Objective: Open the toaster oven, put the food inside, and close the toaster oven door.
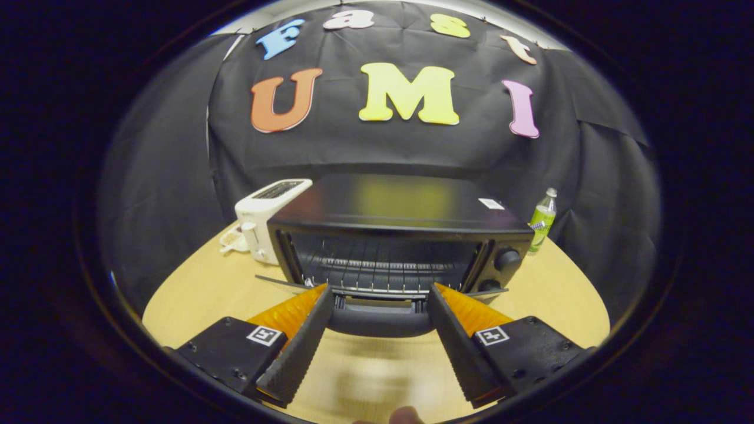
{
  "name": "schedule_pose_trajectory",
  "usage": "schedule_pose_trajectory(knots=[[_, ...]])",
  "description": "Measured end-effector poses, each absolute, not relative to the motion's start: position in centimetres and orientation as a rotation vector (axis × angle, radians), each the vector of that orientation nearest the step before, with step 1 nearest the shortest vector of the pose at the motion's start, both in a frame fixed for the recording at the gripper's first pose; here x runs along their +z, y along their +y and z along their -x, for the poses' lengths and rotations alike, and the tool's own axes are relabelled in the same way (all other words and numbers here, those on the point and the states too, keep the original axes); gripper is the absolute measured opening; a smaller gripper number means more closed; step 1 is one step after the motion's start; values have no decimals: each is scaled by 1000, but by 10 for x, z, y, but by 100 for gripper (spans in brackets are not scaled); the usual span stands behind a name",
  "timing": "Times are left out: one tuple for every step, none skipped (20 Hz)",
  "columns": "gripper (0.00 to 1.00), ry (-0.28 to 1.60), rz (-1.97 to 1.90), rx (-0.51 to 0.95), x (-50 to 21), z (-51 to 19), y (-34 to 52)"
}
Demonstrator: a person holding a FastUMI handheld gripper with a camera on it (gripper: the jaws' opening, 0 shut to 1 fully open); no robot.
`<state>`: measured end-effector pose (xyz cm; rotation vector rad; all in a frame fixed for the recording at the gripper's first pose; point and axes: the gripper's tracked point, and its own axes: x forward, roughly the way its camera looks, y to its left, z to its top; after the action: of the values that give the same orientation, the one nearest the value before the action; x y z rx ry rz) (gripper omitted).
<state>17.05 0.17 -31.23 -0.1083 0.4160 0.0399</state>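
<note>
Black toaster oven (400, 235) stands mid-worktop (194, 294), door (380, 315) folded down and open, rack visible inside. The gripper (380, 294) has its jaws spread, the door handle between the tips, untouched. White toaster (265, 218) stands beside the oven; bottle (542, 219) near the worktop's far edge.

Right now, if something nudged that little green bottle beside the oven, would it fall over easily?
Probably yes. The green bottle stands upright, tall and narrow on the wooden table, so it looks tippy. It seems to be thin plastic, likely light. Once down, its round body would likely roll. The gripper is open at the toaster oven.
</note>
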Motion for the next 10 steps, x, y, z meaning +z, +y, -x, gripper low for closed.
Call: schedule_pose_trajectory(knots=[[100,429,103,41,-318,-162,0],[100,448,103,45,-326,-155,0],[100,459,104,49,-332,-151,-1],[100,475,105,52,-338,-146,-2],[100,488,105,54,-344,-142,-2],[100,499,104,54,-350,-139,-3],[100,511,104,53,-355,-136,-4],[100,522,104,51,-361,-134,-5],[100,538,103,51,-367,-132,-5],[100,558,100,54,-375,-128,-5]])
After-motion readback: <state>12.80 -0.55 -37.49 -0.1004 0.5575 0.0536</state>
